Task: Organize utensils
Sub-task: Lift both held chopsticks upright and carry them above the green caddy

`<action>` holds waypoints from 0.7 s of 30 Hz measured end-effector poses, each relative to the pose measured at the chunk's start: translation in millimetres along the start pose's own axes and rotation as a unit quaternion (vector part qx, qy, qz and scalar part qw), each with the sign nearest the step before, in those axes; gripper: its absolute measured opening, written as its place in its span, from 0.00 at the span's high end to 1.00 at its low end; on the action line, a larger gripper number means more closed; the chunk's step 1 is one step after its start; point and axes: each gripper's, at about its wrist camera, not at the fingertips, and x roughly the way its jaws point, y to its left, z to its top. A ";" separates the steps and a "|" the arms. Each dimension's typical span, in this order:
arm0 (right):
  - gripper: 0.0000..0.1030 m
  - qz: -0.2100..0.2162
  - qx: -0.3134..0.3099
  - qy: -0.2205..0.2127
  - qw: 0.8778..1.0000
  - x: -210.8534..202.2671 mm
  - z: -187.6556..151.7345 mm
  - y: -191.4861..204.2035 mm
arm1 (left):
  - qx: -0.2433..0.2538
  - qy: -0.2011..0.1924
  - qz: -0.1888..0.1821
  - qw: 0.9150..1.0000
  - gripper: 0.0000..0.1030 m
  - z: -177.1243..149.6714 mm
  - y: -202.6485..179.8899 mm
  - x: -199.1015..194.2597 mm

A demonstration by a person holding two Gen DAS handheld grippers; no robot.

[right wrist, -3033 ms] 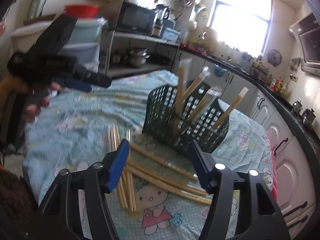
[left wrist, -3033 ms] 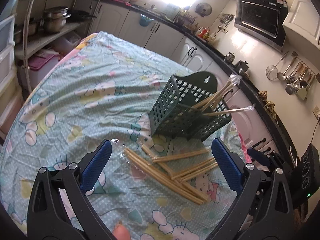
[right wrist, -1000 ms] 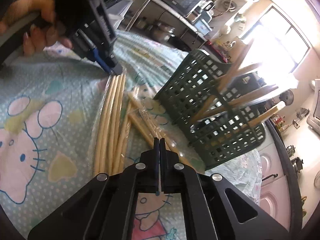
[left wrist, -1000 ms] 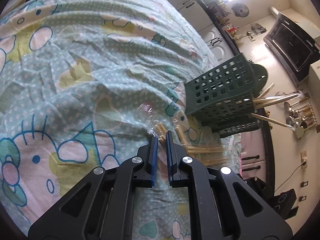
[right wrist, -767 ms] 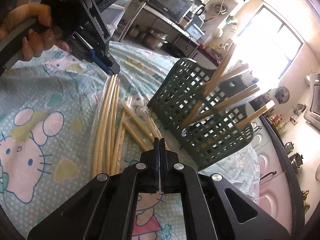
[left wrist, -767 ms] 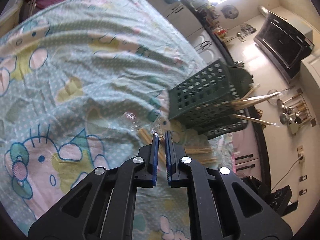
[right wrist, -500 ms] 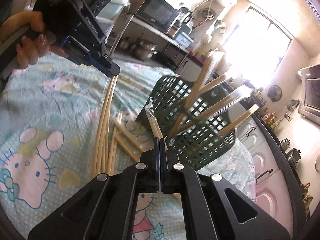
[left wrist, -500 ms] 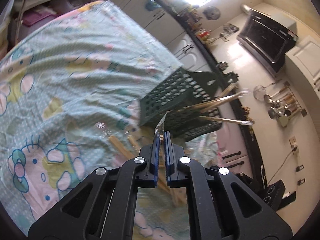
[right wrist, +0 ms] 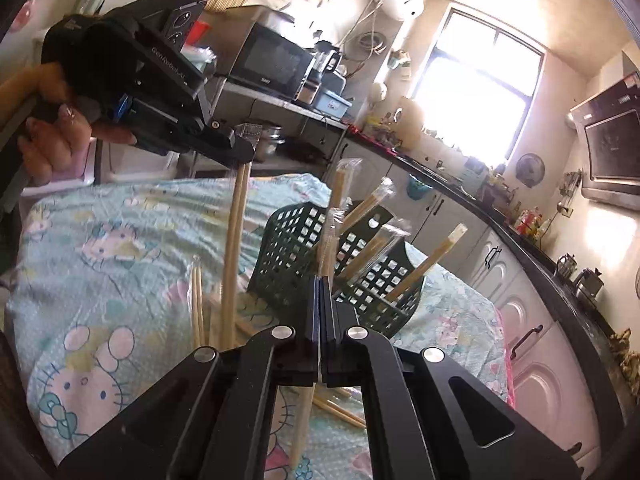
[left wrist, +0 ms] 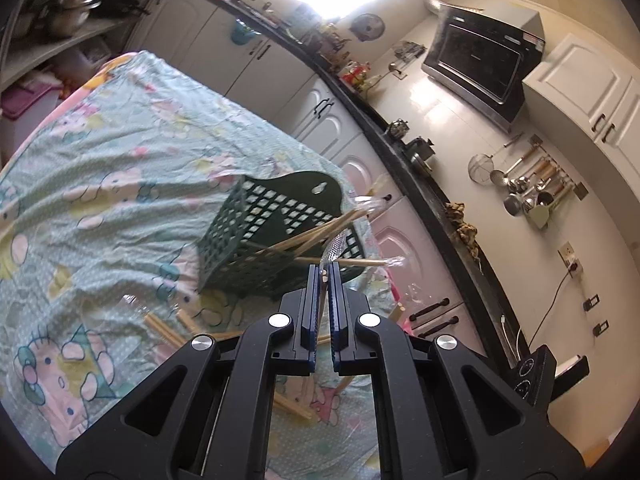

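Nearest my lenses: both grippers had gone from wide open three seconds back to closed and loaded.
Left gripper (left wrist: 324, 276): clamped on a wrapped chopstick pair (right wrist: 234, 248). In its own view I saw only the crinkled plastic tip poking out between the blue pads; the right view showed the sticks hanging steeply, lower ends down near the table.
Right gripper (right wrist: 322, 280): pads together on a second wrapped pair (right wrist: 326, 240). The wrapper rose ahead of the tips and the bare end showed below the gripper body.
What changed: a second ago both sets of pads sat low at the pile on the cloth. By this frame both were raised, each with sticks lifted clear of the heap.
Loose pile (left wrist: 168, 326): several wrapped pairs lay on the patterned tablecloth (left wrist: 104, 152), just in front of the basket.
Green basket (left wrist: 260, 236): upright mid-table, with four or five wrapped pairs leaning out of it at mixed angles.
Meaning for task: I judged two picks done and two drops pending, with the basket part filled and more left on the cloth.
Risk: long sticks held by one end may swing, and the leaning pairs could block entry.
Beyond: counter, cabinets, bright window, hanging ladles.
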 end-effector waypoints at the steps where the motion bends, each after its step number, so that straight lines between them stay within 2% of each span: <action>1: 1.00 0.000 0.003 -0.002 1.000 -1.3 1.2 -2.3 | 0.004 0.000 -0.002 1.000 0.98 1.7 -3.1 0.2; 10: 1.00 -0.011 0.030 -0.029 0.999 -17.9 16.2 -23.0 | 0.048 -0.010 -0.012 0.999 0.98 19.5 -38.8 -4.9; 21: 1.00 -0.037 0.063 -0.070 0.995 -34.0 45.4 -61.6 | 0.084 -0.050 -0.002 0.995 0.98 50.9 -61.4 -35.6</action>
